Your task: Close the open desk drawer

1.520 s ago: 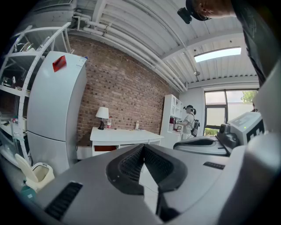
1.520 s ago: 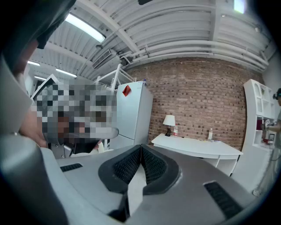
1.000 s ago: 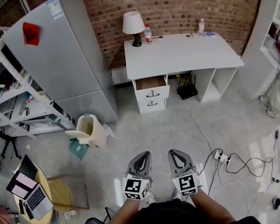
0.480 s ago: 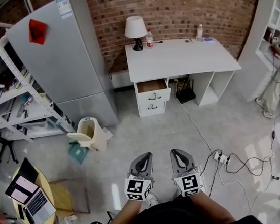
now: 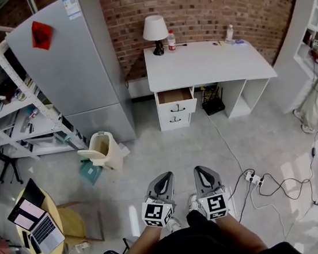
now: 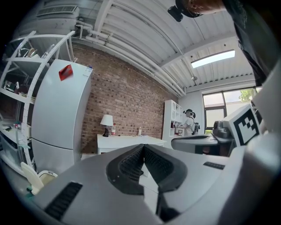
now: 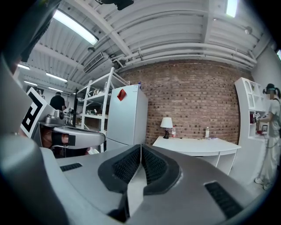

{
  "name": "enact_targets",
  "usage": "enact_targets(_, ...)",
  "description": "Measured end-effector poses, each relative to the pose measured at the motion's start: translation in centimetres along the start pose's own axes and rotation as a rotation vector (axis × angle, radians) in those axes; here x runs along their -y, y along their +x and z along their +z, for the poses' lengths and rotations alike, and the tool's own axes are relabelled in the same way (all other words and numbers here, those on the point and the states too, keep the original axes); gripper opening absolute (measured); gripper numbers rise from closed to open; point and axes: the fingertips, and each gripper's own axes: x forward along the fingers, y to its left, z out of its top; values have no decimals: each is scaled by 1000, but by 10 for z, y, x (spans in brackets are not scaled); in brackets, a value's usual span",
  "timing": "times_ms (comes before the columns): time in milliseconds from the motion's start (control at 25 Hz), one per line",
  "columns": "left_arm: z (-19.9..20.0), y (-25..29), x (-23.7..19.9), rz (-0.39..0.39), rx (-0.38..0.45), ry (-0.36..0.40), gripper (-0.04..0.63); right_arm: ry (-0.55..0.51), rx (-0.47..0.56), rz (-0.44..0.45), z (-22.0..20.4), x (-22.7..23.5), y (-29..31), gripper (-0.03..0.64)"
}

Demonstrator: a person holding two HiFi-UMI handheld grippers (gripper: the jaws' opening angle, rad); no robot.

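Note:
The white desk [image 5: 209, 64] stands against the brick wall at the far side of the room. Its top drawer [image 5: 175, 96] is pulled out, showing a brown inside; two shut drawers sit below it. My left gripper [image 5: 164, 177] and right gripper [image 5: 201, 170] are held side by side low in the head view, far from the desk, both shut with nothing between their jaws. In the left gripper view the desk [image 6: 127, 140] shows just beyond the shut left gripper [image 6: 143, 146]. The right gripper view shows the desk [image 7: 197, 146] past the shut right gripper [image 7: 141, 147].
A grey fridge [image 5: 75, 65] stands left of the desk, with a beige bin [image 5: 103, 149] on the floor before it. A lamp [image 5: 155, 32] and bottles stand on the desk. A power strip and cables [image 5: 253, 179] lie on the floor at the right. Shelving [image 5: 5, 109] lines the left side.
The view has shifted slightly; the desk sits a little more to the right in the head view. Both grippers stay shut and side by side.

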Motion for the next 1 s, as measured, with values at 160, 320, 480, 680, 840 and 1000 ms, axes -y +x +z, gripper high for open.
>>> enact_targets(160, 4, 18, -9, 49, 5, 16, 8, 14, 12, 6, -1, 18, 13, 29)
enact_targets(320, 8, 46, -13, 91, 1, 32, 8, 67, 19, 48, 0, 40, 29, 29)
enact_targets(480, 7, 78, -11, 95, -17, 42, 8, 77, 23, 63, -1, 64, 47, 29)
enact_targets(680, 4, 118, -21, 143, -29, 29, 8, 49, 43, 115, 5, 85, 69, 29)
enact_targets(840, 7, 139, -23, 169, -28, 57, 8, 84, 81, 162, 9, 102, 78, 29)
enact_targets(1000, 11, 150, -33, 196, -27, 33, 8, 130, 97, 180, 8, 113, 82, 29)
